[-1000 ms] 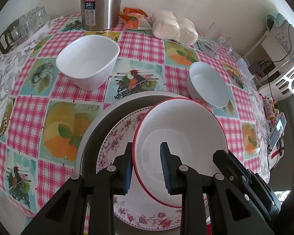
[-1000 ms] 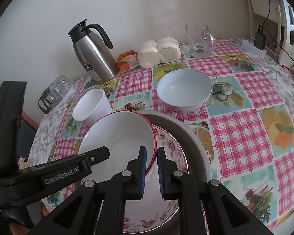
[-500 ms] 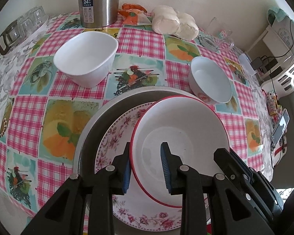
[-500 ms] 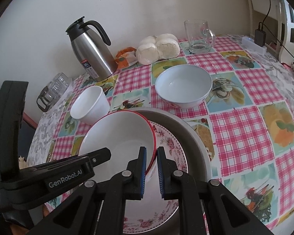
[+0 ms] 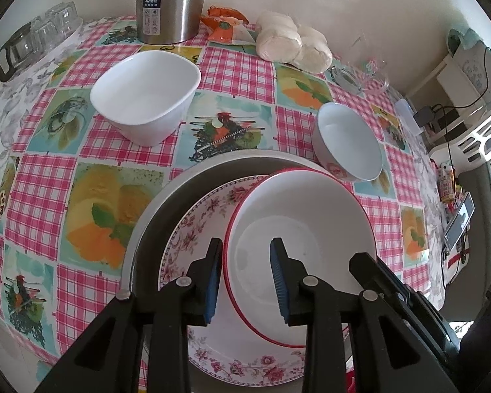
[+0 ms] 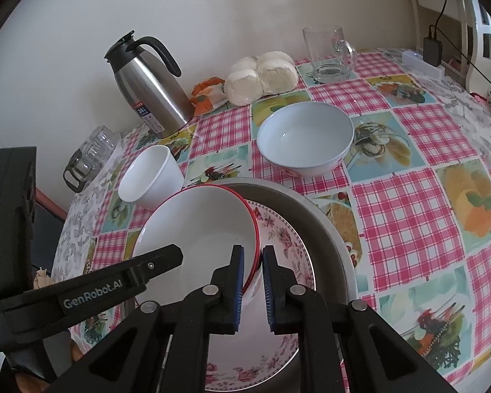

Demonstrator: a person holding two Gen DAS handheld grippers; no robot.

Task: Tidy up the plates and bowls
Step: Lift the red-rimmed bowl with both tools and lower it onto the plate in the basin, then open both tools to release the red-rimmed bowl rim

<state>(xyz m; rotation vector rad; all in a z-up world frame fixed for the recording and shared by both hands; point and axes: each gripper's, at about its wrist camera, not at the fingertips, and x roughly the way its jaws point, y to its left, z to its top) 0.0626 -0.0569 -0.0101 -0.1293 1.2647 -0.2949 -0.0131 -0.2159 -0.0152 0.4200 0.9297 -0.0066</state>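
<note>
Tabletop (image 6: pixel 409 216) under a checked cloth, carrying nested dishes at its near edge: a grey basin (image 5: pixel 186 190) holds a flowered plate (image 5: pixel 199 226), on which a red-rimmed bowl (image 5: pixel 298 216) rests tilted. Right gripper (image 6: pixel 252 281): fingers closed on this bowl's rim. Left gripper (image 5: pixel 245 278): fingers open, straddling the opposite rim. Behind stand a round white bowl (image 6: pixel 306 137) and a squarish white bowl (image 5: pixel 144 95); a steel jug (image 6: pixel 150 88) stands at the far edge.

Home dining spot: checked tablecloth (image 6: pixel 406 213), thermos jug (image 6: pixel 147 82), bagged buns (image 6: pixel 262 77), glass mug (image 6: pixel 327 52)
</note>
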